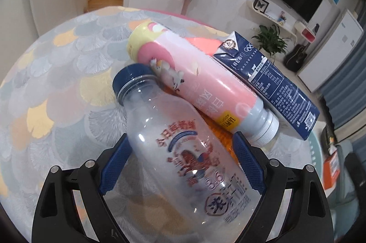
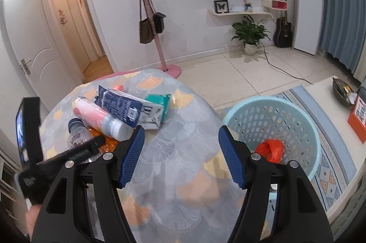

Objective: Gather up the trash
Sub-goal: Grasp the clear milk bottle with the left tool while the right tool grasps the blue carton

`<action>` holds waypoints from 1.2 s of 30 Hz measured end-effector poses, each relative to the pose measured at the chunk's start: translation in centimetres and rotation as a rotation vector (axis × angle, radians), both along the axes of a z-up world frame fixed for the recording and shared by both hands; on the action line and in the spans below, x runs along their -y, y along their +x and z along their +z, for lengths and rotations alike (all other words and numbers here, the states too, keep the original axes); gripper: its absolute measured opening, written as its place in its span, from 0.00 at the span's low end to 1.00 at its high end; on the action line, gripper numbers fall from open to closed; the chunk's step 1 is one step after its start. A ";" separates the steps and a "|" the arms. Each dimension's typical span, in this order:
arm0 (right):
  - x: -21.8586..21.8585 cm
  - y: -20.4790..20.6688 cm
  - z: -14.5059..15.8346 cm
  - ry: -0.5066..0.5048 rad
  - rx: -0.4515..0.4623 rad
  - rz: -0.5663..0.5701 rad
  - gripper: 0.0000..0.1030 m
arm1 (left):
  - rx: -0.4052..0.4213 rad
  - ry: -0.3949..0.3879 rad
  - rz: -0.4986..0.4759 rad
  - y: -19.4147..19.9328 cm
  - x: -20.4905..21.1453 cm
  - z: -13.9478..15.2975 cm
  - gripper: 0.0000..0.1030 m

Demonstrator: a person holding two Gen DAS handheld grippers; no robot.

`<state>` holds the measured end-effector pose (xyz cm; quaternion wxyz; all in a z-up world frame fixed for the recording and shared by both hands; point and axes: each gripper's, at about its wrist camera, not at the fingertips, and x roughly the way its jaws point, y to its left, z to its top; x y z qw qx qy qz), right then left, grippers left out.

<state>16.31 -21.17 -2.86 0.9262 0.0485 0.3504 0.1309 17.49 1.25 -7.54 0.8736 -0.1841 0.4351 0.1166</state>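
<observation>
A clear plastic bottle point(image 1: 183, 151) with a blue cap lies on the table between the blue pads of my left gripper point(image 1: 183, 158). The jaws straddle its body without visibly squeezing it. Against its neck lean a pink bottle point(image 1: 194, 78) with a white cap and a dark blue milk carton point(image 1: 274, 83), over an orange wrapper point(image 1: 219, 131). In the right wrist view the same pile, with a teal packet point(image 2: 157, 100), sits at the far left. My right gripper point(image 2: 180, 151) hangs open and empty over the cloth. A light blue basket point(image 2: 274, 110) stands on the floor to its right.
The round table has a fan-patterned cloth point(image 2: 183, 197). A red bag point(image 2: 270, 149) lies in the basket. A low white table point(image 2: 331, 151) with an orange box point(image 2: 359, 115) is beside the basket, on a patterned rug. A pink coat stand point(image 2: 155, 37) is behind the table.
</observation>
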 end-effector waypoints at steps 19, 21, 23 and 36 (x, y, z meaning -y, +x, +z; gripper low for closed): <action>-8.6 6.0 -0.2 -0.070 -0.045 0.249 0.66 | 0.033 -0.065 -0.229 -6.3 -5.4 -0.3 0.63; -9.6 6.0 -0.5 -0.107 -0.037 0.266 0.68 | 0.037 -0.070 -0.234 -6.8 -6.0 -0.3 0.63; -10.6 6.2 -0.9 -0.154 -0.033 0.281 0.69 | 0.041 -0.077 -0.239 -7.4 -6.6 -0.2 0.63; -11.2 9.8 -2.7 -0.040 -0.229 0.415 0.68 | 0.060 -0.102 -0.252 -7.9 -8.7 -0.3 0.63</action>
